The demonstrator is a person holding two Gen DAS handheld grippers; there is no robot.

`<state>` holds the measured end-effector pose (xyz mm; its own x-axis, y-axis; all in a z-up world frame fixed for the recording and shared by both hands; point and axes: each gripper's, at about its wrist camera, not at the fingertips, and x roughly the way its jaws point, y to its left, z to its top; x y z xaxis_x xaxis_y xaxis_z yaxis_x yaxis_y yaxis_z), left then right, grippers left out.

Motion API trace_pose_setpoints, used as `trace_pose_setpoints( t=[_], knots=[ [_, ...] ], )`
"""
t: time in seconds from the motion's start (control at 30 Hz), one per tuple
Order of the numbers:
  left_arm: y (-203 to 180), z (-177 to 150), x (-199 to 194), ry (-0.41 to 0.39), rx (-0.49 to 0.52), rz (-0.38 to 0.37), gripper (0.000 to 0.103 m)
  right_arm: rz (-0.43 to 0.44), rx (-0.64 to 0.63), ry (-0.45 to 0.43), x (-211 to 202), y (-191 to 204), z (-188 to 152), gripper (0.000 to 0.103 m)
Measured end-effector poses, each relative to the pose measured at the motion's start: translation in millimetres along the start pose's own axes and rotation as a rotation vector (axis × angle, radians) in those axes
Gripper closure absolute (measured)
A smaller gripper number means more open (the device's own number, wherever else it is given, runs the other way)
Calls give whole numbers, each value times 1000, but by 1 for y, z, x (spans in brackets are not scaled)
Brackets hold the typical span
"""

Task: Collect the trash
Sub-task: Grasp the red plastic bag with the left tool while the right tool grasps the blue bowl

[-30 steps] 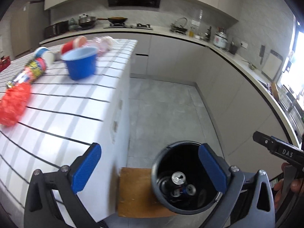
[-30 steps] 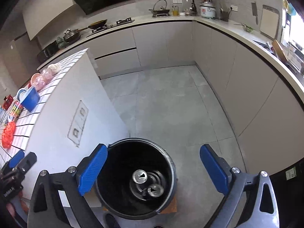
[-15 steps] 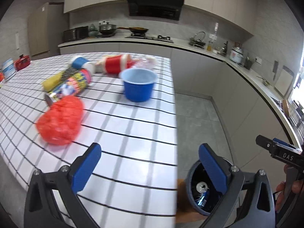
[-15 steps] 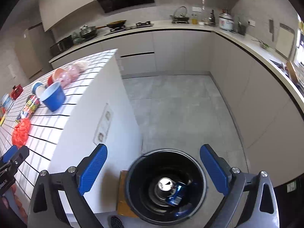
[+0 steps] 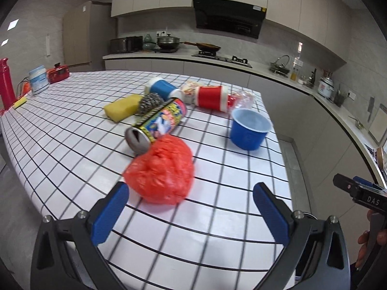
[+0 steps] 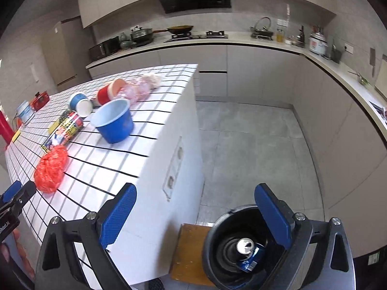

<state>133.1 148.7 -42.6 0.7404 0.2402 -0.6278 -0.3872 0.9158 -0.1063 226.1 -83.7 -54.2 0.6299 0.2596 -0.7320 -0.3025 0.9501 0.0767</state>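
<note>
A crumpled red plastic bag [image 5: 160, 172] lies on the white gridded counter [image 5: 72, 130], just ahead of my open, empty left gripper [image 5: 191, 213]. Behind it lie a printed tube can [image 5: 157, 125], a blue cup [image 5: 249, 129], a red cup [image 5: 211, 97], a blue-and-white cup [image 5: 162, 88] and clear wrapping [image 5: 243, 97]. My right gripper [image 6: 196, 216] is open and empty, beside the counter end, above a black trash bin [image 6: 217, 249] holding a blue drink can [image 6: 248, 253]. The right view also shows the red bag [image 6: 50, 169] and blue cup [image 6: 113, 120].
A yellow sponge [image 5: 123, 107] and steel scourer [image 5: 150, 101] lie on the counter. A red bottle [image 5: 6, 82], white jar [image 5: 37, 78] and red box [image 5: 58, 73] stand at its far left. The bin sits on a wooden board [image 6: 191, 253]. Grey floor [image 6: 249, 145] and cabinets lie beyond.
My left gripper has swung from over the bin up to the counter and closer to the red bag. My right gripper has risen and turned left, so the bin is now at lower right.
</note>
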Motion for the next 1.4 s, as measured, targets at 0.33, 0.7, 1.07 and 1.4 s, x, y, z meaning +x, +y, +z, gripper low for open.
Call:
trace_pose_setpoints(
  t=[0.33,0.7,1.07,1.4],
  knots=[
    [36,7,31,22,-25,26,0,21,-51,4,15,46,17,4],
    [45,15,82,122,-20,-55,5,31,-83,24,49,84,42,4],
    [54,26,90,164,-32,-185,57,74,-144,66,93,126,61,1],
    [55,29,84,149,-13,-185,57,75,-164,100,135,141,75,1]
  ],
)
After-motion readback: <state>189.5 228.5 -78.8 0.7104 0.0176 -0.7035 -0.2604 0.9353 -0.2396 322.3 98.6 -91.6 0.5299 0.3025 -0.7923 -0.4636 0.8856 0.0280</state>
